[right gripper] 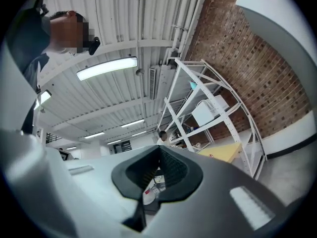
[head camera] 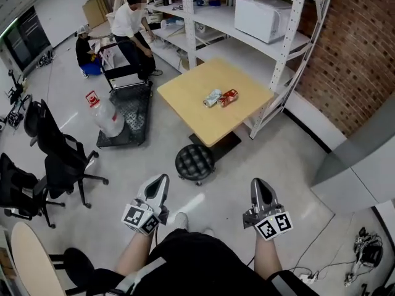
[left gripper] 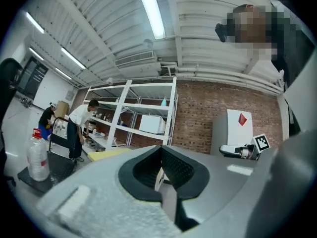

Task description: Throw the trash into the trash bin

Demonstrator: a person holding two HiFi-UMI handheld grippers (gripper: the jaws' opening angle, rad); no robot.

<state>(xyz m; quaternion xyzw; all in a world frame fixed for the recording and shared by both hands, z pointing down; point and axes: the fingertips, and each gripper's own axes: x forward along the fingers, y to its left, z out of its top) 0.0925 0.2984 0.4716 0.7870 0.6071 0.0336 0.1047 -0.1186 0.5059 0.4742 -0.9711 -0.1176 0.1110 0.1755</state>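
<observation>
Head view: two cans [head camera: 220, 97], our trash, lie side by side mid-table [head camera: 185, 88], and we stand well short of that table, with the stool [head camera: 195, 161] between it and us.

Left gripper view: the left gripper [left gripper: 161, 155] is pressed together and empty, the table far ahead.

Right gripper view: the right gripper [right gripper: 159, 155] is pressed together too, and empty. Reaching in like that, we'd likely knock a can rolling off the table.

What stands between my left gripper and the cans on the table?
In the head view, a black round stool stands on the floor between the left gripper and the cans on the table.
</observation>
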